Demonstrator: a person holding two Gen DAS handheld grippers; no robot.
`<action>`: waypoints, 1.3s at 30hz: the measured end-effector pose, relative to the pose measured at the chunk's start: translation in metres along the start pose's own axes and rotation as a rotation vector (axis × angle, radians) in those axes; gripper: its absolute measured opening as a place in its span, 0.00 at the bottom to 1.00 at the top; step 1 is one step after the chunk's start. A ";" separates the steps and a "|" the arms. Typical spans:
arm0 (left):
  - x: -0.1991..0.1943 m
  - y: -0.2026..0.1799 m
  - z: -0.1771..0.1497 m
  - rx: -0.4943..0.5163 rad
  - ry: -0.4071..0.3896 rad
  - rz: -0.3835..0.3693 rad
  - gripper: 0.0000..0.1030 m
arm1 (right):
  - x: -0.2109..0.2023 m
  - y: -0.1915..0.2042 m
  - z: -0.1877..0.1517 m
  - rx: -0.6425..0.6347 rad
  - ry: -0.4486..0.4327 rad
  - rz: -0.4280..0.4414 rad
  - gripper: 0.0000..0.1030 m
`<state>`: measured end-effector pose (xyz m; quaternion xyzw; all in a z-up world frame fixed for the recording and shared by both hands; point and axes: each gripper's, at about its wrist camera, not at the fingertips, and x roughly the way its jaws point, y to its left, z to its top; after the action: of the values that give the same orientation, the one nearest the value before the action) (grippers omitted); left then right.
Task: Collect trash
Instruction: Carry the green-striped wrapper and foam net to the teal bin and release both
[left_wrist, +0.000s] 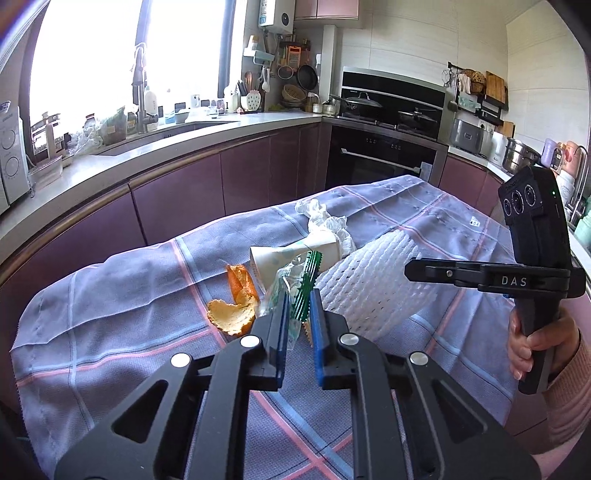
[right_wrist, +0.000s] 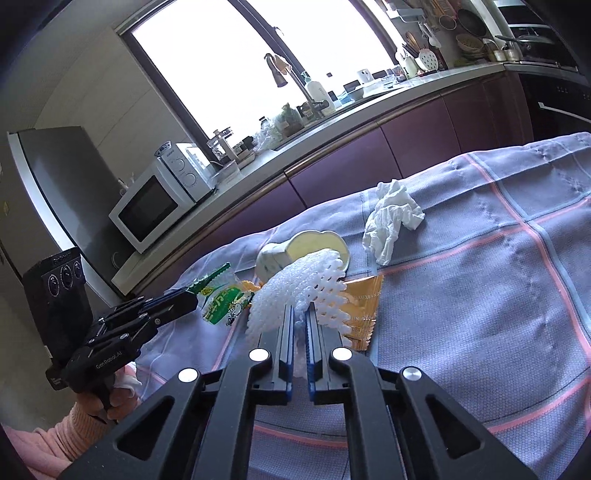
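Note:
Trash lies on a checked cloth (left_wrist: 122, 317). My left gripper (left_wrist: 298, 302) has its jaws a little apart around a green and clear snack wrapper (left_wrist: 301, 291), which also shows in the right wrist view (right_wrist: 221, 301). My right gripper (right_wrist: 301, 314) is shut on a white foam fruit net (right_wrist: 299, 291), seen in the left wrist view too (left_wrist: 373, 284). A crushed paper cup (left_wrist: 291, 256) lies on its side behind them. Orange peel (left_wrist: 236, 302) lies left of the wrapper. A crumpled white tissue (right_wrist: 391, 218) lies further back. An orange packet (right_wrist: 364, 310) lies under the net.
The table (right_wrist: 480, 295) stands in a kitchen. A counter with a sink (left_wrist: 162, 136) and purple cabinets (left_wrist: 243, 173) runs behind it. A microwave (right_wrist: 155, 206) stands on the counter. An oven (left_wrist: 380, 155) is at the back right.

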<state>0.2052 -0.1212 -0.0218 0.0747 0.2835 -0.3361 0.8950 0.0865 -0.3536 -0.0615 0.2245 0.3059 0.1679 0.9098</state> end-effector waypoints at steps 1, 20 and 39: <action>-0.005 0.002 -0.001 -0.006 -0.007 -0.001 0.11 | -0.002 0.002 0.000 -0.002 -0.002 0.009 0.05; -0.108 0.044 -0.028 -0.128 -0.104 0.055 0.11 | -0.008 0.064 0.001 -0.091 -0.007 0.133 0.04; -0.209 0.095 -0.081 -0.270 -0.166 0.163 0.11 | 0.030 0.134 -0.008 -0.168 0.076 0.287 0.04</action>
<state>0.1013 0.0949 0.0221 -0.0515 0.2442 -0.2262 0.9416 0.0816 -0.2249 -0.0126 0.1826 0.2897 0.3295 0.8799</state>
